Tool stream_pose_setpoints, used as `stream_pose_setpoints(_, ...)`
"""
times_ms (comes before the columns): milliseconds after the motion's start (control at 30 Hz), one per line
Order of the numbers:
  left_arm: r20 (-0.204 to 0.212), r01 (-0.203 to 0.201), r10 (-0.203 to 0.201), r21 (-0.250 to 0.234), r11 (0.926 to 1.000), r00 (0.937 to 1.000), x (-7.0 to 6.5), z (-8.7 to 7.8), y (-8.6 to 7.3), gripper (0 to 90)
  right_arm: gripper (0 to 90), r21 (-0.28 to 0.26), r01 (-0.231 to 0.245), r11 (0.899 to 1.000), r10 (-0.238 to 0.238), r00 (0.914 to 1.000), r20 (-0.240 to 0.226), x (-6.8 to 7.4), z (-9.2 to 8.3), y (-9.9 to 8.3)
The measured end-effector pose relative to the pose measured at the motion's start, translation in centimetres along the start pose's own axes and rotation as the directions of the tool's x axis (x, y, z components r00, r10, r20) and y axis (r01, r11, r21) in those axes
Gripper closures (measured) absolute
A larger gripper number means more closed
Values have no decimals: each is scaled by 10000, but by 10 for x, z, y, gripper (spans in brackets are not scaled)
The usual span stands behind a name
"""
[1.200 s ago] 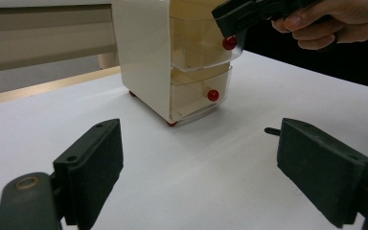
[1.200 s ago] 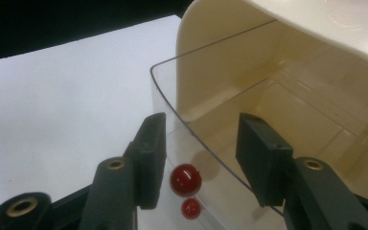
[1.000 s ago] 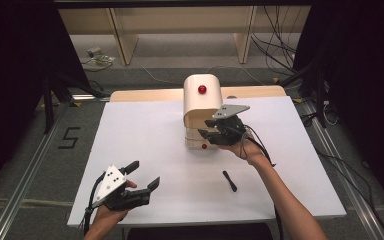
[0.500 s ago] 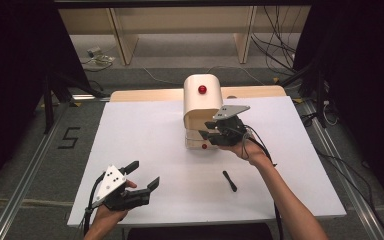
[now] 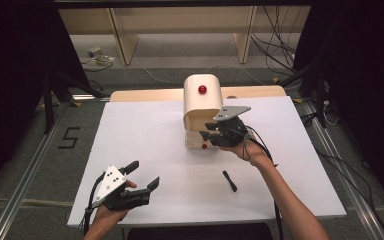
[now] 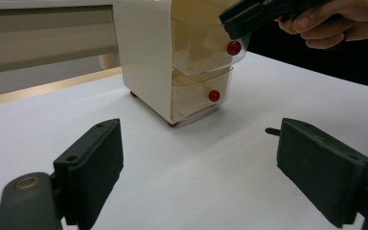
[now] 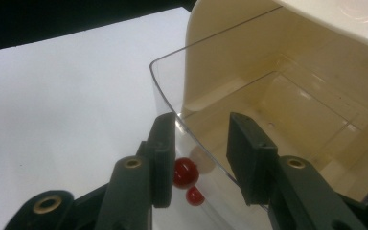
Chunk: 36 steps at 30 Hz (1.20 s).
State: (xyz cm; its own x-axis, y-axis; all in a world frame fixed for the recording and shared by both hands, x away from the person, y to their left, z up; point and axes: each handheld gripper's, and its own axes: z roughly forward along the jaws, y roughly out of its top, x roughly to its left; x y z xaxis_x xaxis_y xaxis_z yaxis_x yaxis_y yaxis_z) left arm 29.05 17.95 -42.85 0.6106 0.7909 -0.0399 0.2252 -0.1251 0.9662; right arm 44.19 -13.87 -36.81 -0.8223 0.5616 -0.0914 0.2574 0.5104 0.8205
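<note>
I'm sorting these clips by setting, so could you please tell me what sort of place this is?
Probably a lab or recording workspace, not a home: a white table fenced by dark curtains, loose cables across the floor, and hand-held grippers working a small drawer unit.

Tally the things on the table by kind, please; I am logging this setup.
Cream drawer unit: 1
Clear drawers: 2
Red knobs: 3
Black stick: 1
Handheld tongs: 2
Total: 9
</note>
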Motion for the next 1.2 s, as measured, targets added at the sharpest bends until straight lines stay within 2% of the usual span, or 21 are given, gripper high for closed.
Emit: stream_pose_setpoints(1200, -23, -22, 22, 13, 10000, 10000, 0, 0, 0, 160, 701, 16, 185, 9998, -185, 9996, -208, 1, -6, -1)
